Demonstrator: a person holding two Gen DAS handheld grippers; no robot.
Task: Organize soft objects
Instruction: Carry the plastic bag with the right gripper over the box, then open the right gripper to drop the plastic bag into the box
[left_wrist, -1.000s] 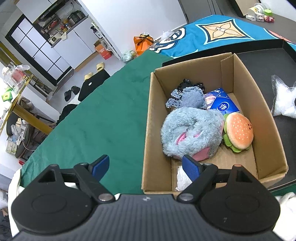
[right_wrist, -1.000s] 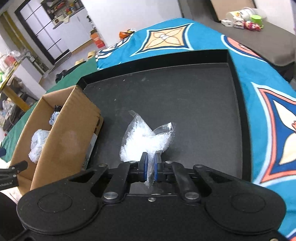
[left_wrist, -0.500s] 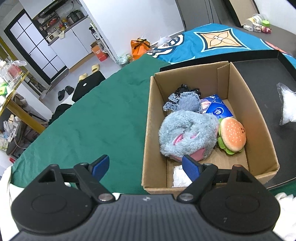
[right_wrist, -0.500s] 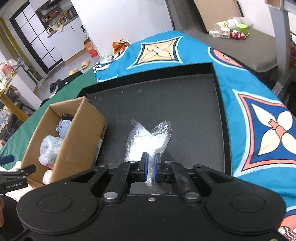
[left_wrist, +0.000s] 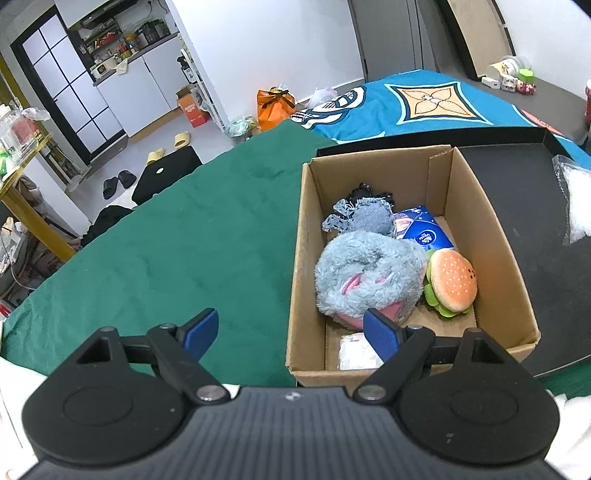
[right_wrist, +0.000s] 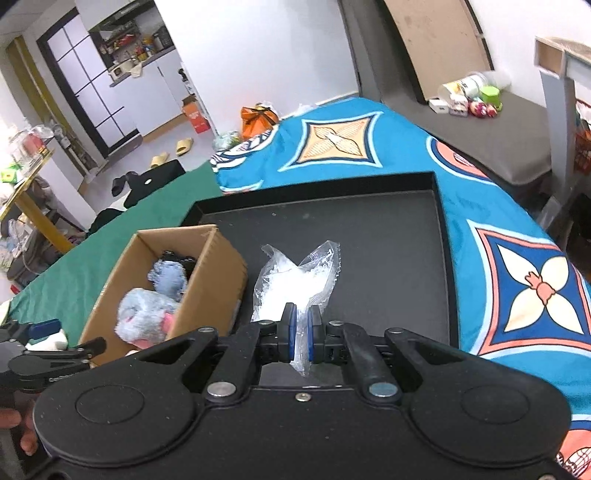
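Left wrist view: our left hand-held gripper (left_wrist: 291, 328) spread wide, empty, above near end of cardboard box (left_wrist: 303, 258) holding grey plush (left_wrist: 365, 273) and burger toy (left_wrist: 452, 282).
Right wrist view: our right hand-held gripper (right_wrist: 301, 334) pinching clear plastic bag (right_wrist: 295, 282) over black tray (right_wrist: 388, 236), just beside box.

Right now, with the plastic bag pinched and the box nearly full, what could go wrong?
1. The right gripper fingers pinch only a thin edge of the clear plastic bag; the film could slip out or tear.
2. The cardboard box is already crowded by the grey plush and burger toy, so the bag may catch on the wall or perch on top.
3. The open left gripper hovers at the box's near end and could get in the way.
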